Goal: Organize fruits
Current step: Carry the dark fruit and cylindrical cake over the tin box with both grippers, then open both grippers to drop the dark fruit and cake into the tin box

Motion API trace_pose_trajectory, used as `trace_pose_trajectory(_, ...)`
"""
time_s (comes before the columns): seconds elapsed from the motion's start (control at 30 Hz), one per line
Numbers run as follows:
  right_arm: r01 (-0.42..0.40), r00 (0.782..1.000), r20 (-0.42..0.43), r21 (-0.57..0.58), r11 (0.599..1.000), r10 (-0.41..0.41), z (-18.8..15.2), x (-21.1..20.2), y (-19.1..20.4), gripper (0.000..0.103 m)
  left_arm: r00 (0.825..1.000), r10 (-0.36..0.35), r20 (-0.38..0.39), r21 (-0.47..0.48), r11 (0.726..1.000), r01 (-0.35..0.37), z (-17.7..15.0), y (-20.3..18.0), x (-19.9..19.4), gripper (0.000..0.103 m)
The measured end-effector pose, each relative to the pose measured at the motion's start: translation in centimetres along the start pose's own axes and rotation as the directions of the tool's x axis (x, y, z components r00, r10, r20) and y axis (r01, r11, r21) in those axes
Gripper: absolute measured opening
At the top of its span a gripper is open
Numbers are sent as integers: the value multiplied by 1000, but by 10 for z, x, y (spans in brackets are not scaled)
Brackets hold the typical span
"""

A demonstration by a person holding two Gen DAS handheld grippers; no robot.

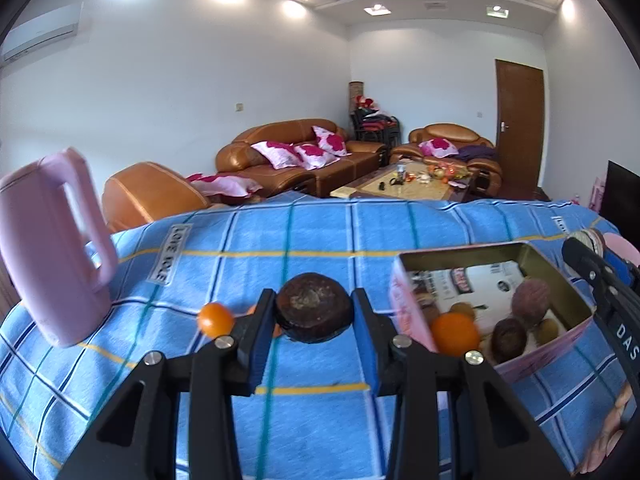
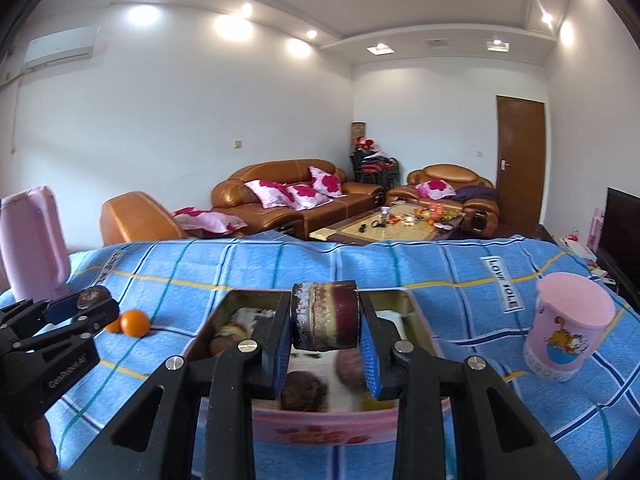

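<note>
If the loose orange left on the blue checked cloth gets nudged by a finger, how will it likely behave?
The orange looks round and smooth, so it would probably roll. The soft cloth may slow it. A second small orange right beside it could block or get bumped. It seems firm, not fragile.

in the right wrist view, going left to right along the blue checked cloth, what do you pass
pink jug → left gripper shut on a dark round fruit → orange → open box of fruit, with the right gripper holding a small round tin over it → pink cup
</note>
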State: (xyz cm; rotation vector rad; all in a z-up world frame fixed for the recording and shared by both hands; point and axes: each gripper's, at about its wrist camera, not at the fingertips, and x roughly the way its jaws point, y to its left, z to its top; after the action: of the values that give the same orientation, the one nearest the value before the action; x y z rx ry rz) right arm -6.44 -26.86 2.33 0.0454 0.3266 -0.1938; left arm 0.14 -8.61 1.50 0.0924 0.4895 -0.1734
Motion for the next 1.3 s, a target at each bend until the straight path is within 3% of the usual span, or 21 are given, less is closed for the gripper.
trace_pose_trajectory(0.17, 64, 998, 22, 35, 997, -65, 8, 2, -21, 32, 999, -52, -5, 18, 998, 52, 7, -30, 9, 39)
trace_pose_trajectory(0.33, 114, 993, -9, 61, 992, -114, 10, 15, -39, 32, 993, -115, -37, 18, 993, 115, 14, -63, 25, 39)
trace_pose_trajectory(0.6, 182, 983, -38, 35, 983, -181, 11, 31, -51, 32, 988, -138, -71, 12, 990, 139, 21, -95, 49, 39)
trace_pose_trajectory(0.9, 152, 984, -94, 3, 988, -151, 8, 46, -44, 32, 978, -176, -114, 12, 984, 178, 18, -103, 67, 39)
trace_pose_trajectory(1.3, 29, 976, -213, -33, 999, -36, 6, 75, -29, 32, 962, -218, -164, -40, 976, 215, 16, -95, 79, 40)
